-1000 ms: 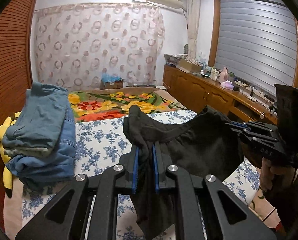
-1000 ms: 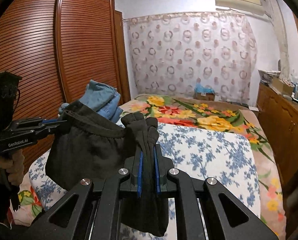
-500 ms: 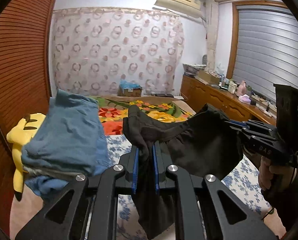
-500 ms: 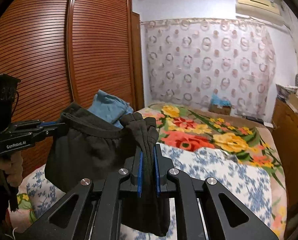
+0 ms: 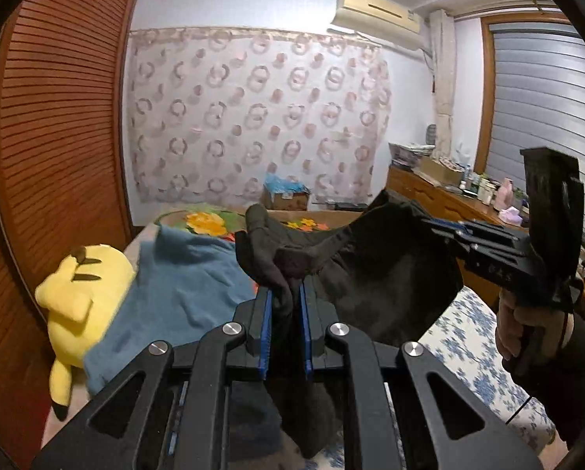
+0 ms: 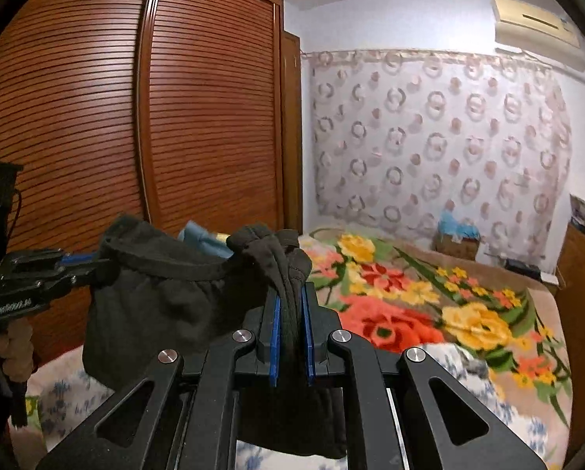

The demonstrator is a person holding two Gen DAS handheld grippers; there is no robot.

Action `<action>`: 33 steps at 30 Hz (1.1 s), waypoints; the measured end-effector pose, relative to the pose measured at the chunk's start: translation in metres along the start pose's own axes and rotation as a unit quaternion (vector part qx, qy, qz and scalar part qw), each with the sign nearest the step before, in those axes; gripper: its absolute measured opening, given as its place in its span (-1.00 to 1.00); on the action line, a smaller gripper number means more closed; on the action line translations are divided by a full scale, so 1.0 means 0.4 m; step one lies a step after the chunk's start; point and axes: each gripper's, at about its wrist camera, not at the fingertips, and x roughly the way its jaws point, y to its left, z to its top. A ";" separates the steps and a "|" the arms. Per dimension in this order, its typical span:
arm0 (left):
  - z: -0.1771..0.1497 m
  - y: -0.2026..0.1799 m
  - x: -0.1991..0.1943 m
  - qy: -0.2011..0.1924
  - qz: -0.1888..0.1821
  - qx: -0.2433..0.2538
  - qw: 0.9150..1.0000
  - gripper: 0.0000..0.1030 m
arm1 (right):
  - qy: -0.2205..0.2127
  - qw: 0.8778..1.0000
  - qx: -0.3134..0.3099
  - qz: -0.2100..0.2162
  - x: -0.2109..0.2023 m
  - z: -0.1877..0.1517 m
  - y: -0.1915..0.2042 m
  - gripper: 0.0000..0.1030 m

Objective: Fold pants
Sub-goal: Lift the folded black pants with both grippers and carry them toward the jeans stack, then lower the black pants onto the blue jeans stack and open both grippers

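Observation:
Black pants (image 5: 374, 274) hang in the air above the bed, stretched by the waistband between both grippers. My left gripper (image 5: 284, 293) is shut on one bunched end of the waistband. My right gripper (image 6: 290, 297) is shut on the other bunched end; it also shows at the right of the left wrist view (image 5: 437, 223). In the right wrist view the pants (image 6: 155, 301) sag to the left, where the left gripper (image 6: 92, 264) holds them. The legs hang below, mostly hidden by the gripper frames.
A pile of folded blue jeans (image 5: 174, 293) and a yellow plush toy (image 5: 80, 293) lie on the bed's left side by a brown slatted wardrobe (image 6: 135, 117). A floral blanket (image 6: 410, 305) covers the far bed. A wooden counter (image 5: 449, 199) runs along the right.
Both grippers have risen with the pants and tilted upward; the bed has dropped lower in both views. The left gripper is now nearer the jeans pile and plush toy.

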 end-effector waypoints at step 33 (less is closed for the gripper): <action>-0.127 0.181 -0.018 0.027 0.104 -0.107 0.988 -0.66 | 0.040 0.986 -0.052 0.150 0.545 0.070 0.000 -0.69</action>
